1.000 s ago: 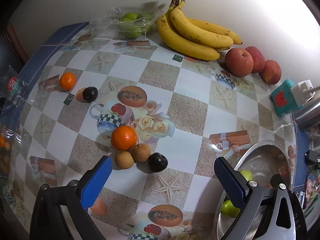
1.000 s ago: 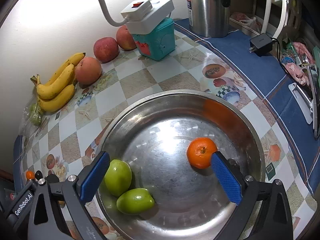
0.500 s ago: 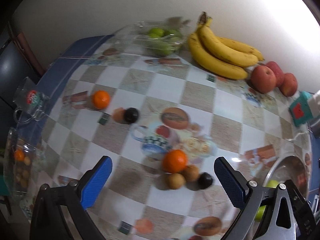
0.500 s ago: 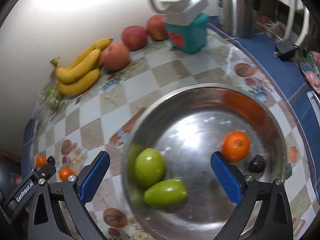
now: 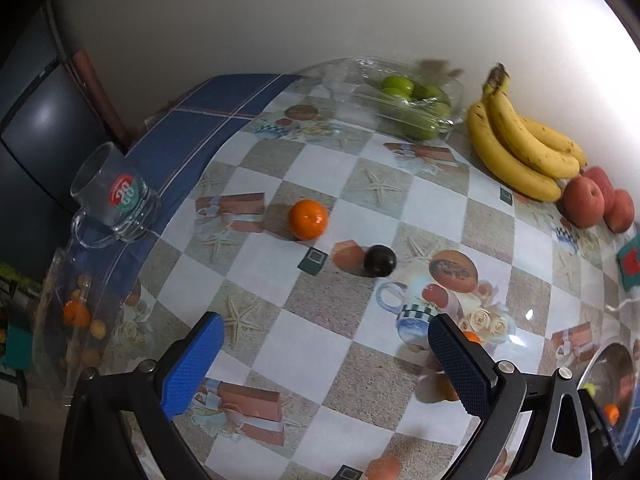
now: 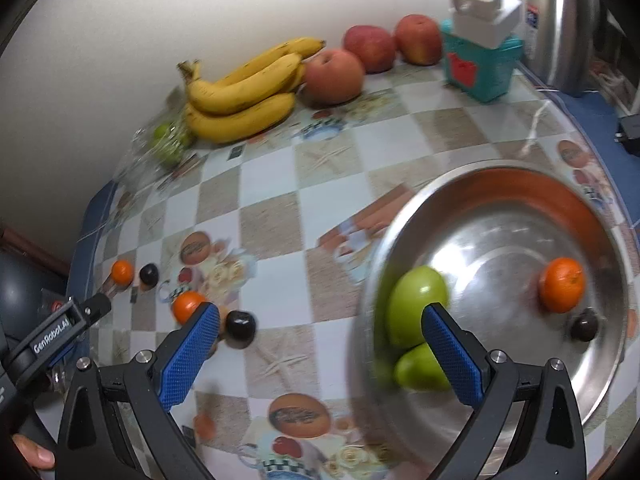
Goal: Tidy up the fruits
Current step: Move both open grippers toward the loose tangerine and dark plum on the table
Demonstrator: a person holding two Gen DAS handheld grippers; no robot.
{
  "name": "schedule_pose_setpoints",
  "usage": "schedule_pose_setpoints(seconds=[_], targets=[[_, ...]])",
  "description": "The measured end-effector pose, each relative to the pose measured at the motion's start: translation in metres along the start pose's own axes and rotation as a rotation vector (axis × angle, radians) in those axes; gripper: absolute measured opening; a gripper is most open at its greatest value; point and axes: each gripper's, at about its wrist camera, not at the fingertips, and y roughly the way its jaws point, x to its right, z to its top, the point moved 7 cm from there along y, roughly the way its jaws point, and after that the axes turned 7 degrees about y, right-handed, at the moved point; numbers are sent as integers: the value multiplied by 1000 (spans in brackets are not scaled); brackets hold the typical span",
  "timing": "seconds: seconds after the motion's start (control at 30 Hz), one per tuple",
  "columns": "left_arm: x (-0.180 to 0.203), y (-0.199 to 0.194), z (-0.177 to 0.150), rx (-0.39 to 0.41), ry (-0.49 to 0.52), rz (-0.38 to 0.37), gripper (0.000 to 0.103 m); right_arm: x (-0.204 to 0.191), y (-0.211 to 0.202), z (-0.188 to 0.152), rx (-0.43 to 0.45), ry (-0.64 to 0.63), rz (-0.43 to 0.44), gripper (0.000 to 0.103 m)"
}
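In the left wrist view my left gripper is open and empty above the table. Ahead of it lie an orange and a dark plum; another orange peeks from behind the right finger. My right gripper is open and empty over the left rim of the metal bowl. The bowl holds two green fruits, an orange and a dark plum. On the table to the left lie an orange and a plum, with another orange and plum farther back.
Bananas, red peaches and a clear box of green fruits line the wall. A glass mug stands at the table's left edge. A teal box with a plug and a steel kettle stand behind the bowl.
The left gripper has swung left, off the near cluster of fruit and toward the far orange and plum. The right gripper has shifted left off the bowl's middle. A dark plum now lies in the bowl.
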Motion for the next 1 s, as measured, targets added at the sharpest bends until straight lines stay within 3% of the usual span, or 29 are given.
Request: schedule_pose_setpoints(seconds=[0.43, 0.7, 0.77, 0.87, 1.0], targets=[[-34, 15, -2, -45, -129, -61, 103, -57, 19, -23, -69, -132, 126, 101], [-14, 32, -8, -110, -127, -168, 102, -58, 36, -27, -83, -143, 97, 101], [-5, 35, -10, -123, -120, -194, 102, -52, 39, -27, -89, -117, 98, 96], [13, 38, -11, -138, -96, -252, 98, -48, 44, -26, -94, -90, 98, 75], [35, 40, -12, -153, -82, -347, 89, -45, 48, -25, -105, -60, 124, 65]])
